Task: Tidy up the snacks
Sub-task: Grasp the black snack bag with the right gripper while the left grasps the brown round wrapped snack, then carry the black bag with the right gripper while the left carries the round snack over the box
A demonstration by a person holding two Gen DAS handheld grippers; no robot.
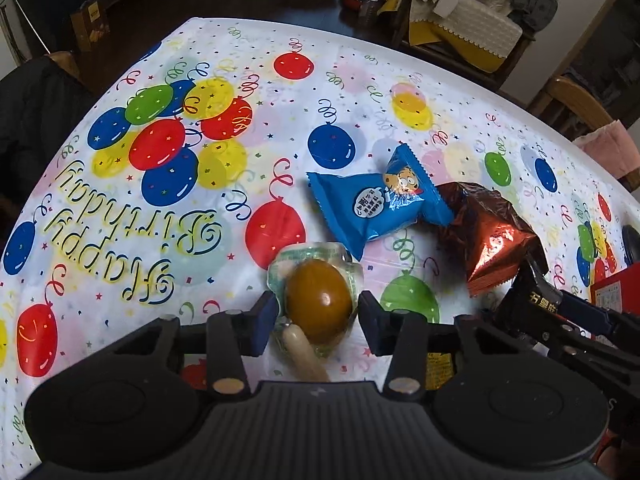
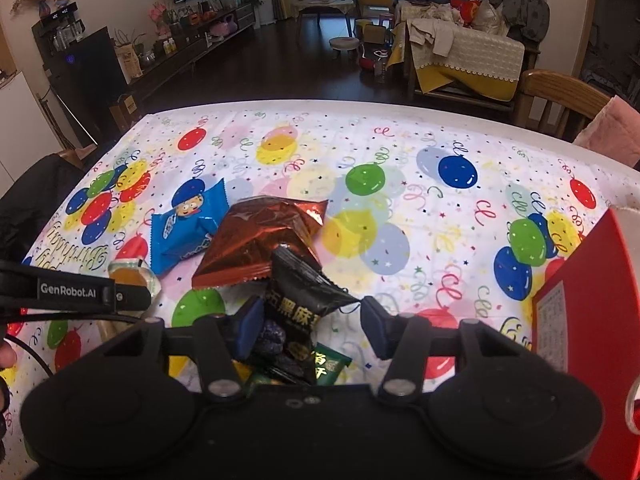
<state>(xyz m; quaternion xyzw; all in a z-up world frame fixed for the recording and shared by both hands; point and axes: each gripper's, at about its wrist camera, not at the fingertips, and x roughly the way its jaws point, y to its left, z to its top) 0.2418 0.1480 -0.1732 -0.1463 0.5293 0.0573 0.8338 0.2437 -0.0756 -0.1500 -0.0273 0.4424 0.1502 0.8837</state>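
Left gripper [image 1: 318, 312]: jaws apart — straddling a clear-wrapped brown egg [image 1: 318, 306].
Right gripper [image 2: 310, 322]: jaws apart around a black snack packet [image 2: 306, 292] — crinkled, gold lettering.

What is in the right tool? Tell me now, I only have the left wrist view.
Observer: A black packet with gold characters stands between the right tool's fingers. Its edges reach both pads, but I cannot tell whether it is clamped.
Operator: Report what lies beneath it.
Observer: A green packet and a dark wrapped snack lie under it, close to the camera.
Operator: Give me the right side.
Observer: A red box rises tall there, with open balloon tablecloth between it and the tool.
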